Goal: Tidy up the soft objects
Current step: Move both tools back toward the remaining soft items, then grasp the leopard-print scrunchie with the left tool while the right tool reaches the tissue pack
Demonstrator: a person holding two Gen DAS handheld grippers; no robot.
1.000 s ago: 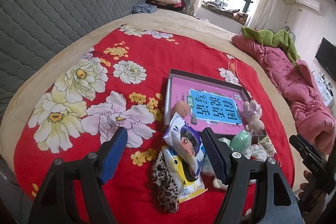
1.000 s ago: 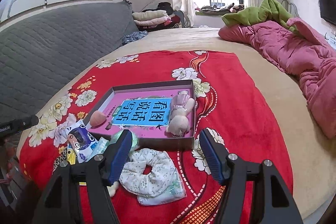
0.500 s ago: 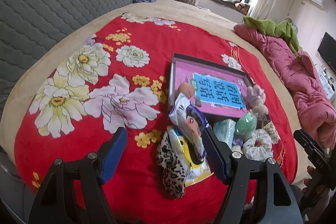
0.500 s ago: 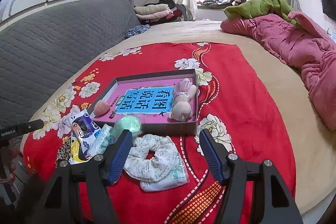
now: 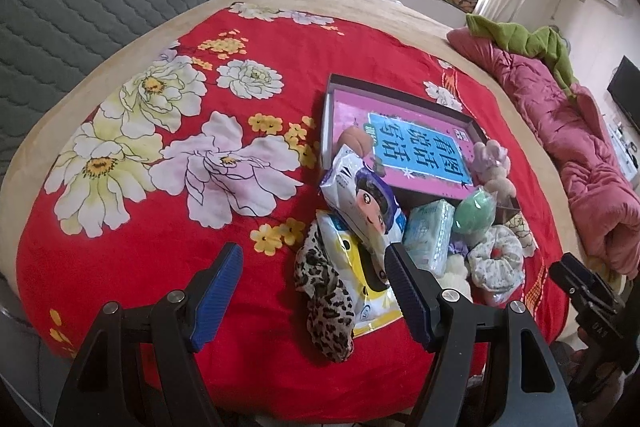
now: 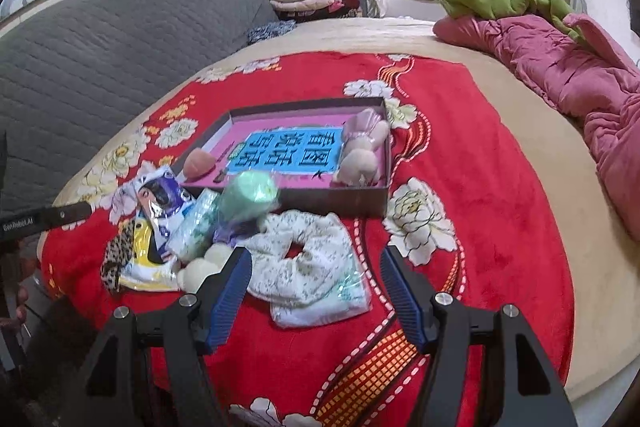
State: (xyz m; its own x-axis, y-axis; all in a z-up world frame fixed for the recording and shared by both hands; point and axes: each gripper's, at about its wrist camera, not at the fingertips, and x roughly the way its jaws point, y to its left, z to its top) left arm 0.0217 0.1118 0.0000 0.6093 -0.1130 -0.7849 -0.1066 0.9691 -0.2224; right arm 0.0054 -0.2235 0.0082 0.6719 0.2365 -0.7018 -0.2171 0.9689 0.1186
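Right wrist view: right gripper (image 6: 316,281) spread wide, holding nothing, hovering above the white floral scrunchie (image 6: 310,269) at lower centre. Left gripper (image 5: 314,291) likewise spread and empty, over the leopard-print cloth (image 5: 326,301) and snack packets (image 5: 366,205). Tray (image 6: 380,193) at frame centre holds a plush bunny (image 6: 364,151) and a pink puff (image 6: 200,165). Judged step: approach, before any pick. Next move: lower, straddle the scrunchie, close, lift it into the tray.
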